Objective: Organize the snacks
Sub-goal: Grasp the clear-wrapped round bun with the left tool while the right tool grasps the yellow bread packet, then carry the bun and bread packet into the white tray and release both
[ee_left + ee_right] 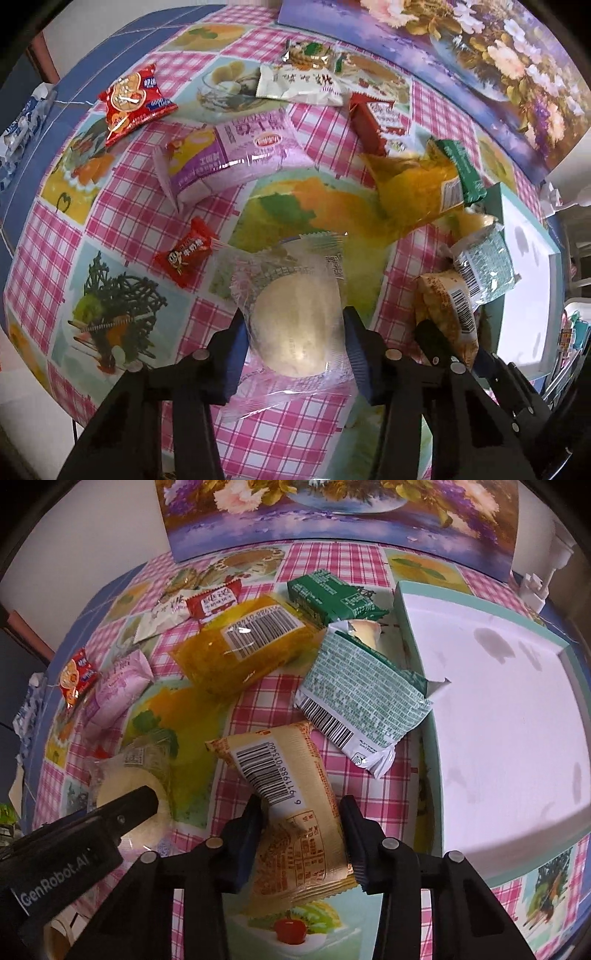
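While the snacks lie scattered over the checked table (332, 565), I am at the pick-up step, with a packet between the fingers of each gripper. The largest thing here is the white box (498, 716) with its teal rim, lying on the right side of the table with nothing in it; I judge it to be where the snacks go. My right gripper (301, 840) straddles the near end of the tan wafer packet (284, 794), fingers narrow and seemingly touching its sides, just left of the box. My left gripper (293, 352) brackets the clear-wrapped round cake (299, 325), fingers close against the wrapper; whether either grip is firm I cannot tell. Farther off lie the orange packet (243, 646), the pale green packet (362, 698) against the box edge, and the pink packet (236, 155). Next, I would squeeze, lift, and carry the wafer rightward over the rim.
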Demonstrator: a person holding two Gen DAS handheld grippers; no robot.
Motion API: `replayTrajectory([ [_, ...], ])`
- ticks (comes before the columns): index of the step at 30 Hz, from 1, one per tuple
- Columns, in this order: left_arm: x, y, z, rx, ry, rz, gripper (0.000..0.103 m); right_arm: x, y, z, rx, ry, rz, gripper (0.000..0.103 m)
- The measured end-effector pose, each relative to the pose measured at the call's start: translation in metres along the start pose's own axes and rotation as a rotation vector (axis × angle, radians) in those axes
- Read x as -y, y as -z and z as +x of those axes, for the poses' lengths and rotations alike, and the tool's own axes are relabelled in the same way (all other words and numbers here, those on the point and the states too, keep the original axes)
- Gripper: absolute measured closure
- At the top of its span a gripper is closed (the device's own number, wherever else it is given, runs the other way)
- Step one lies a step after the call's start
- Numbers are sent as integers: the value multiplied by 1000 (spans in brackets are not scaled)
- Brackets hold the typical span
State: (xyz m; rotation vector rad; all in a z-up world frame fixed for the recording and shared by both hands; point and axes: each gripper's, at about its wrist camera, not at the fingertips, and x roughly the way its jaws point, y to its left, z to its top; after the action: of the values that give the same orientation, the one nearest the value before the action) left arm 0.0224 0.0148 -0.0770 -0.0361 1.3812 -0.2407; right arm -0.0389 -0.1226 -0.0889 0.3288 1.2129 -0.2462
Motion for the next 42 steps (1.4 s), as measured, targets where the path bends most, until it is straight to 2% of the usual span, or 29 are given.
replayTrajectory([
  [11,0,-5,-38,97,47,-5,53,7,5,-32,55,-83,24,62],
  [15,-5,2,-54,137,49,-7,53,11,5,-49,107,-115,37,62],
  [20,7,-2,-56,157,66,7,53,22,-1,-61,148,-141,83,62],
  [27,53,-17,-57,162,100,89,53,61,-19,-71,213,-68,209,62],
  [32,95,-29,-57,176,106,173,53,100,-32,-73,249,34,295,62],
  [42,184,-48,-35,168,149,332,53,172,-49,-59,243,147,458,62],
])
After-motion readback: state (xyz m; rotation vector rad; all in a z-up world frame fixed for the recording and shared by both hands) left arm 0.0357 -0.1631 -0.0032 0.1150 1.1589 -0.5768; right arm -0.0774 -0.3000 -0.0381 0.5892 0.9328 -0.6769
